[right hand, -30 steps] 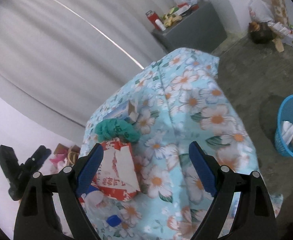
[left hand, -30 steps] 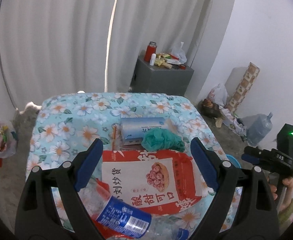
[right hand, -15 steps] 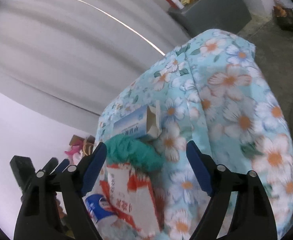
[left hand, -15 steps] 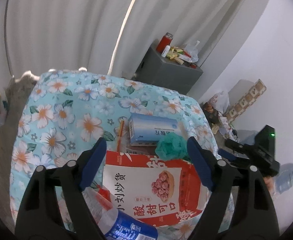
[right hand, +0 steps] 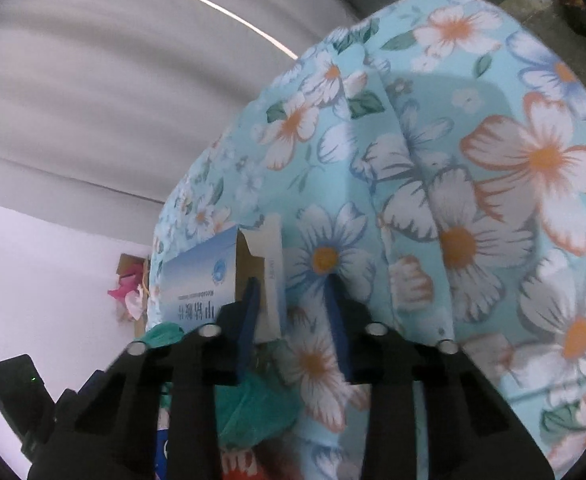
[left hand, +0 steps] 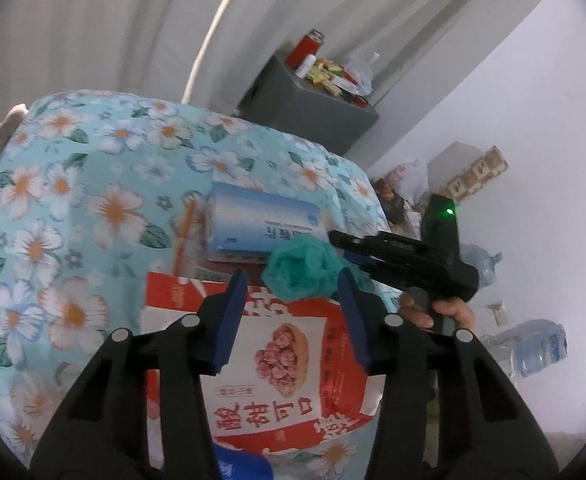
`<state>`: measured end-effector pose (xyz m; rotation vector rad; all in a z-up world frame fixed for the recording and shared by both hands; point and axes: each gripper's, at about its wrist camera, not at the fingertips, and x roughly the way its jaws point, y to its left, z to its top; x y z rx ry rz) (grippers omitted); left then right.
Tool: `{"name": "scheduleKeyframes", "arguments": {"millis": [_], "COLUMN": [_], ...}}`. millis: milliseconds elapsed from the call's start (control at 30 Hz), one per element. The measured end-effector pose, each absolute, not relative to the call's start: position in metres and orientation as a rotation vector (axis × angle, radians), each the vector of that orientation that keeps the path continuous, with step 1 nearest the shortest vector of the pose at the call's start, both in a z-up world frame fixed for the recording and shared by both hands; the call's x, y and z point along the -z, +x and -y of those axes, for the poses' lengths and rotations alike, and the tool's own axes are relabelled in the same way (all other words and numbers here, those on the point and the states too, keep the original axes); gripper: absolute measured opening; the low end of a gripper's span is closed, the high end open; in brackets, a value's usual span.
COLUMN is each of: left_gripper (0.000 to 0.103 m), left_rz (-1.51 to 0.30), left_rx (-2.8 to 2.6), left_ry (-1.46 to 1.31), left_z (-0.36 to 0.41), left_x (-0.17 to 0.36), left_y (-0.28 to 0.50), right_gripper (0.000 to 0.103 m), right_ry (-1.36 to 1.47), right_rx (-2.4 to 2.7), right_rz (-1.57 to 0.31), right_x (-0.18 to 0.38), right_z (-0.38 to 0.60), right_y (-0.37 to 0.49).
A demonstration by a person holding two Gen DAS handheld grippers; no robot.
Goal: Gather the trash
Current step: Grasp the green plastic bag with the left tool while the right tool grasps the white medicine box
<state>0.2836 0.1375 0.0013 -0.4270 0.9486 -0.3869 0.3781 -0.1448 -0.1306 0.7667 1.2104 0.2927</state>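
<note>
red snack bag (left hand: 277, 356): flat | teal wad (left hand: 303, 270): crumpled, at bag's top | blue carton (left hand: 263, 226): lying, end open

Lived-in home room, floral-clothed table (left hand: 73, 184), white curtains (left hand: 93, 20), cluttered grey cabinet (left hand: 305, 108), water jugs (left hand: 533, 348) on the floor

Floral-clothed table (left hand: 73, 200): snack bag (left hand: 277, 360), blue box (left hand: 261, 226), green wad (left hand: 303, 268).

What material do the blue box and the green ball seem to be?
Box: probably thin cardboard with a printed, slightly glossy face; its open flap shows a plain white inner side. Green ball: seems soft crumpled plastic or fabric, matte, with irregular wrinkles; I cannot tell which.
</note>
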Motion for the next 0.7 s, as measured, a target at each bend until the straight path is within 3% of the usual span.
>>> {"name": "scheduleKeyframes", "arguments": {"millis": [33,100,467,700], "left_gripper": [0.043,0.043,0.044,0.045], "left_rz": [-0.953,-0.963,-1.004,-1.004], "left_rx": [0.395,0.407,0.317,0.257], "left_ry": [-0.426,-0.427,-0.498,-0.379], "left_z": [-0.134,-0.127,-0.113,-0.092], "left_x": [0.0,0.002,0.023,0.027], "left_y": [0.285,0.289,0.311,0.32], "right_gripper": [0.012,0.006,0.004,0.004], "right_ry": [0.766,0.772,0.814,0.823], "right_rx": [-0.295,-0.299,-0.267,-0.272], "right_rz": [-1.213,-1.202,-1.133,-1.112], "right_x": [0.133,0.134,0.133,0.129], "right_z": [0.144,0.143,0.166,0.176], "right_y": [0.379,0.377,0.359,0.341]}}
